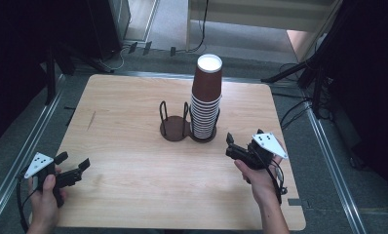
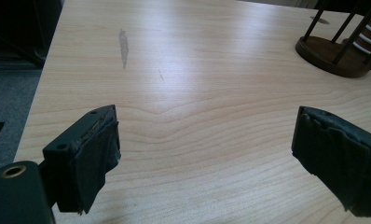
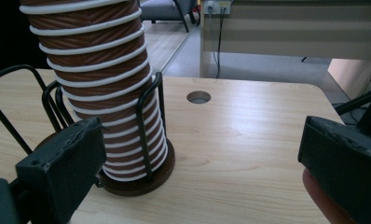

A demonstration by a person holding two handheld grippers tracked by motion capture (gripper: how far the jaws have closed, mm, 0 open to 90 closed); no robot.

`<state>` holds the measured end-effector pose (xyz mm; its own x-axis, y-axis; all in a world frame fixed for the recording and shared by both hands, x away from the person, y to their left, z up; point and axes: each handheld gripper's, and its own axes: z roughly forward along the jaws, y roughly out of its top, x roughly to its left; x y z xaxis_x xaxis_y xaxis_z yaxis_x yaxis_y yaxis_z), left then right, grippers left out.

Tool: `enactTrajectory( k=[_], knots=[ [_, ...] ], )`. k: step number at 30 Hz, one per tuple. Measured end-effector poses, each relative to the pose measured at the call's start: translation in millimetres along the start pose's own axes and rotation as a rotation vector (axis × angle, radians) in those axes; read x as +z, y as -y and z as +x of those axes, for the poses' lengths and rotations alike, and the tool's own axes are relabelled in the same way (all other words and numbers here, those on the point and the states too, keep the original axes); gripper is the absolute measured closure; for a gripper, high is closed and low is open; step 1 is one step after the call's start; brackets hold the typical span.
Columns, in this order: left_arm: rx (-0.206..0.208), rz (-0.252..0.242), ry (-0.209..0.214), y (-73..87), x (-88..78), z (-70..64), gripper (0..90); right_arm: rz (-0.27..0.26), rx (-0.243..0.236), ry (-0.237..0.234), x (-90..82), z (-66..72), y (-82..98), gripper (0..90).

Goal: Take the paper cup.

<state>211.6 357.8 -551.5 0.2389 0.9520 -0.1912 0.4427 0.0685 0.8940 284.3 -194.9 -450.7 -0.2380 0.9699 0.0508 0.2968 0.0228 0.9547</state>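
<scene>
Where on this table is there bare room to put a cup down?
The wide stretch of table left of the wire holder is bare, as is the near strip between the left gripper and right gripper. It is tight around the cup stack, close to the right gripper.

Grey floor, dark surroundings

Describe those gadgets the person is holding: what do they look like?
Each hand grips a black handheld gripper: the left gripper and right gripper each have two blocky jaws wrapped in dark tape, a grey three-cornered plate with dark dots on top, and a black cable trailing. Forearms are bare.
</scene>
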Motion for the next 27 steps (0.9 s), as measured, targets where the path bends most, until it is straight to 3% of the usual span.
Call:
enactTrajectory(
  k=[2,4,11,27],
  knots=[
    [0.001,0.002,-0.001,-0.1,0.2,0.0,8.3,0.001,0.008,-0.016,1.6,3.1,-2.1,0.4],
    [0.001,0.003,0.000,-0.1,0.2,-0.1,8.3,0.001,0.046,-0.048,2.1,5.5,-5.4,0.5],
    [0.003,0.003,0.002,-0.1,0.1,-0.1,8.3,-0.015,0.017,-0.070,5.2,21.1,-18.9,0.5],
    [0.002,0.003,0.004,-0.1,0.5,-0.3,8.3,-0.024,0.009,-0.115,19.1,45.5,-36.1,0.5]
  ],
)
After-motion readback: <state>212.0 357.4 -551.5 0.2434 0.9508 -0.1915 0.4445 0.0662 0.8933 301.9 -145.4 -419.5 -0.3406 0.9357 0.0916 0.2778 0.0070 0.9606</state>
